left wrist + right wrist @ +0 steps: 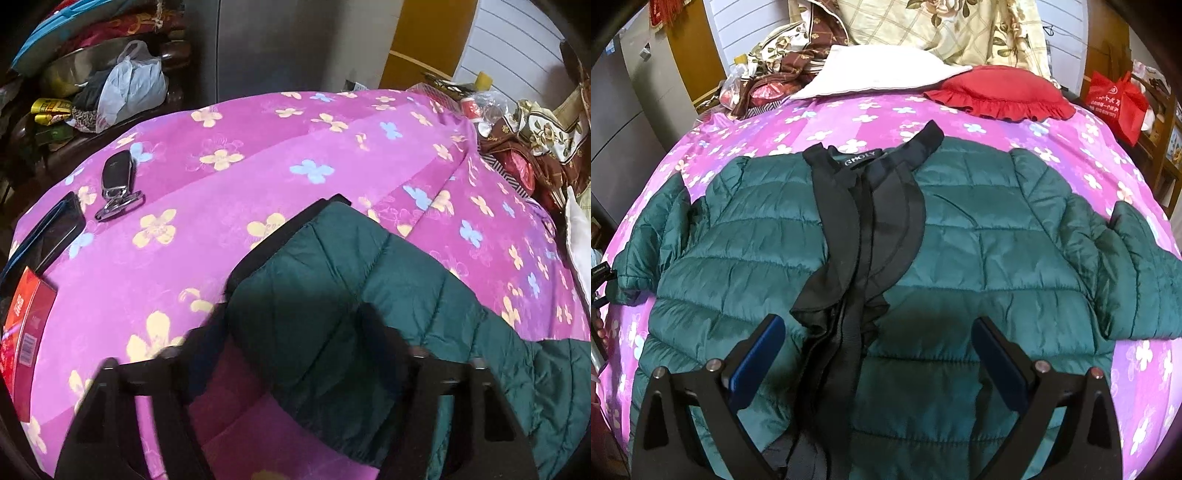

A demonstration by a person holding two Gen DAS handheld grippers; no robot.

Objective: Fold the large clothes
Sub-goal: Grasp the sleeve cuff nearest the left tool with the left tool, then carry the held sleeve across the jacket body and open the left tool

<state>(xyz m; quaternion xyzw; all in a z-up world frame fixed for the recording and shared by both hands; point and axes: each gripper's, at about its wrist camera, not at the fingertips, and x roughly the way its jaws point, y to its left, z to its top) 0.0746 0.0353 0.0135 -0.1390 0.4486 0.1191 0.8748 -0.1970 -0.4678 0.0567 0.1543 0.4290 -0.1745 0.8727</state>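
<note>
A dark green quilted jacket (960,221) lies spread on the pink flowered bedsheet (849,110), front up, with its black lining (871,206) showing down the middle and both sleeves out to the sides. My right gripper (879,332) hangs open over the lower body of the jacket, blue pads wide apart with nothing pressed between them. In the left wrist view one sleeve (314,277) with a black cuff (332,203) runs between the fingers of my left gripper (295,325). Its jaws stand partly apart astride the sleeve, and blur hides whether the pads press on it.
A key fob (116,173), a dark phone (59,229) and a red box (26,332) lie on the sheet left of the sleeve. At the head of the bed are a white pillow (879,70), a red ruffled cushion (1001,92) and heaped bedding (960,26).
</note>
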